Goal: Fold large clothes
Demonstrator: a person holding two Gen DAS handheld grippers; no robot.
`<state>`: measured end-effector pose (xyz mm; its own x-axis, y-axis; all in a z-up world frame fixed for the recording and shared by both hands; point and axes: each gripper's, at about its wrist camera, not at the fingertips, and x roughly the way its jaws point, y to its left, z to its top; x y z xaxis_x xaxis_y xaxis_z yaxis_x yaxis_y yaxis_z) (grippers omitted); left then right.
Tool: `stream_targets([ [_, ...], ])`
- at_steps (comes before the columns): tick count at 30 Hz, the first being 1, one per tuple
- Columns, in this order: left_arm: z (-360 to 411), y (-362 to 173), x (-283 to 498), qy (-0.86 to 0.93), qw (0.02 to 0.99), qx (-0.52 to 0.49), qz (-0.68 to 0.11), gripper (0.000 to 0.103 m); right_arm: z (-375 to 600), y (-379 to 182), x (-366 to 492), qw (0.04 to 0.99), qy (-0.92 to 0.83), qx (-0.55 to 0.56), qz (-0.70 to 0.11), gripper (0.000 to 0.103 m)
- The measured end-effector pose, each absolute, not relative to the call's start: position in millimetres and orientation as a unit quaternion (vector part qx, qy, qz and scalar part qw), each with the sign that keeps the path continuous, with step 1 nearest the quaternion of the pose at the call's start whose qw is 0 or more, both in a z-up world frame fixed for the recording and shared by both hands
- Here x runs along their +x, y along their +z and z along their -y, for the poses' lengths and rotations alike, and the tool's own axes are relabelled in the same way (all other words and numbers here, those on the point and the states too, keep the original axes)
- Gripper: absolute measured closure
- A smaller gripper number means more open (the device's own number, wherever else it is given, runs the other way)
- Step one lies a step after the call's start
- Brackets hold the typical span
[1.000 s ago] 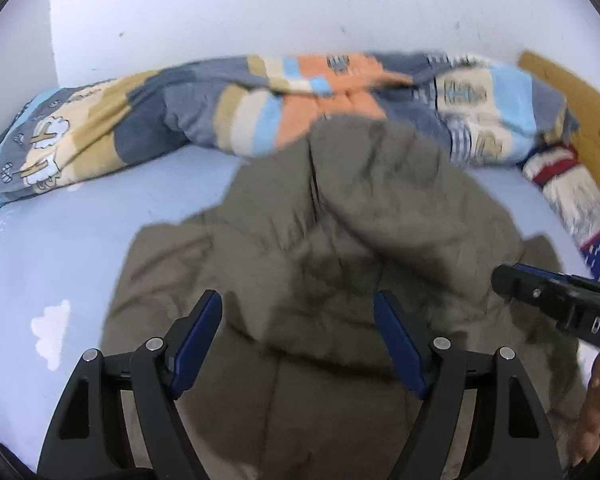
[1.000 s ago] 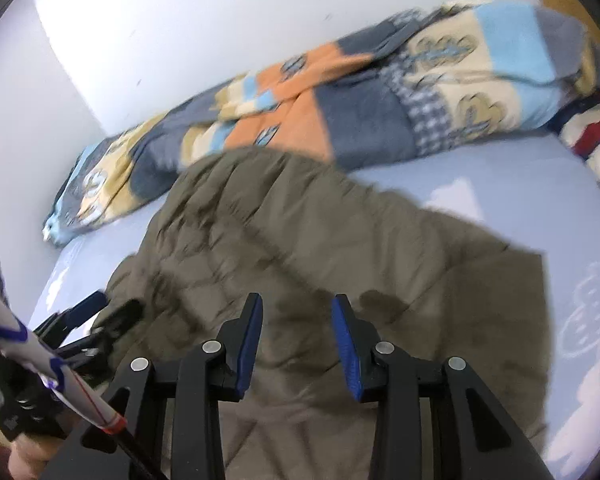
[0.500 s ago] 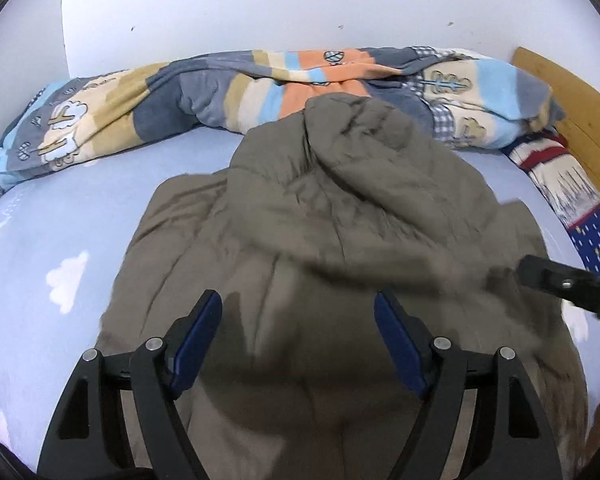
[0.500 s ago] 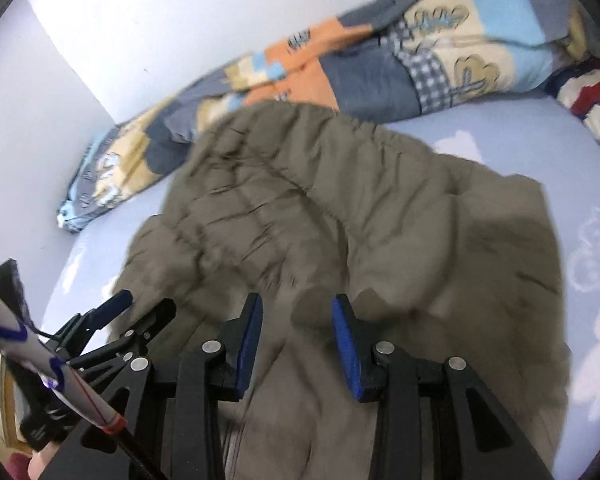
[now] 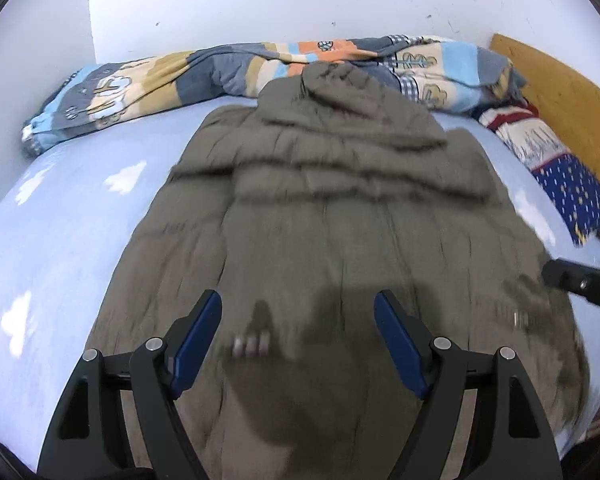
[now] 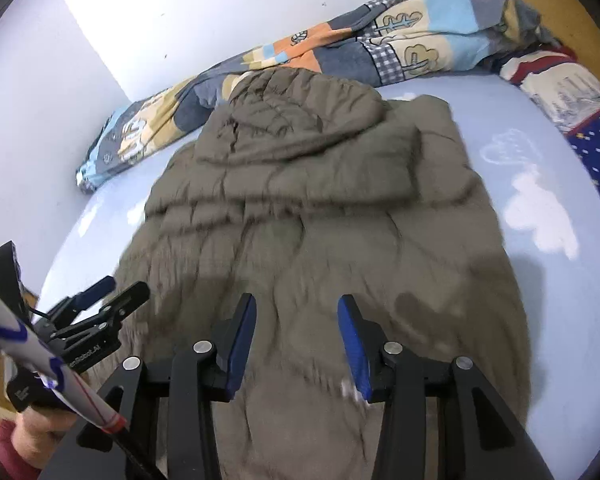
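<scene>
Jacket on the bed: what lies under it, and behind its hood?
The jacket lies spread on a blue cloud-print sheet. A patchwork quilt is bunched behind the hood. Whatever is beneath the jacket is hidden.

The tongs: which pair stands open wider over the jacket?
The left tongs: their blue pads stand clearly farther apart than those of the right tongs.

A light-blue cloud-print bed sheet (image 5: 60,216) is covering the bed. A patchwork quilt (image 5: 148,80) is lying bunched along its far edge, a star-patterned blanket (image 5: 572,176) at its right.
</scene>
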<state>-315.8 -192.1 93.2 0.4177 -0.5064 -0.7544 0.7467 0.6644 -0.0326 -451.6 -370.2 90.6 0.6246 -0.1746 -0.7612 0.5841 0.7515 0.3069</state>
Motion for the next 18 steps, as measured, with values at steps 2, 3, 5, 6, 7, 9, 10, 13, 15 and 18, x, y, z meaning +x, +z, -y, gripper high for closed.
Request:
stream_targets([
  [2, 174.2, 87.9, -330.6, -0.369, 0.831, 0.166, -0.382, 0.025, 352.8, 87.1, -469.5, 0.86, -0.227, 0.258, -0.378, 0.056],
  [3, 169.5, 86.1, -334.5, -0.365, 0.832, 0.167, -0.382, 0.025, 346.4, 85.4, -477.6, 0.86, -0.228, 0.254, -0.379, 0.056],
  [5, 154.8, 81.1, -344.0, -0.36, 0.833, 0.164, -0.387, 0.025, 334.7, 80.0, -493.1, 0.859, -0.233, 0.251, -0.38, 0.056],
  [6, 147.3, 78.0, -349.9, -0.352, 0.836, 0.165, -0.387, 0.025, 331.1, 77.7, -497.8, 0.858, -0.234, 0.251, -0.381, 0.056],
  [7, 142.1, 75.9, -354.1, -0.349, 0.837, 0.166, -0.387, 0.025, 326.1, 74.2, -504.0, 0.856, -0.234, 0.254, -0.385, 0.056],
  [9, 133.7, 70.5, -362.3, -0.346, 0.838, 0.168, -0.387, 0.025, 316.6, 67.0, -512.3, 0.853, -0.233, 0.257, -0.391, 0.056],
  [10, 129.4, 67.1, -366.2, -0.341, 0.842, 0.171, -0.383, 0.025, 311.6, 63.9, -515.7, 0.852, -0.232, 0.258, -0.392, 0.056],
  [13, 123.3, 53.6, -370.0, -0.329, 0.84, 0.191, -0.386, 0.025, 296.5, 55.1, -521.0, 0.85, -0.23, 0.255, -0.4, 0.056],
  [15, 122.3, 44.1, -369.0, -0.319, 0.84, 0.2, -0.39, 0.025, 286.8, 48.3, -521.3, 0.848, -0.231, 0.245, -0.409, 0.056],
  [18, 120.9, 31.1, -365.5, -0.321, 0.832, 0.204, -0.403, 0.025, 278.6, 35.2, -520.0, 0.843, -0.231, 0.237, -0.424, 0.055],
])
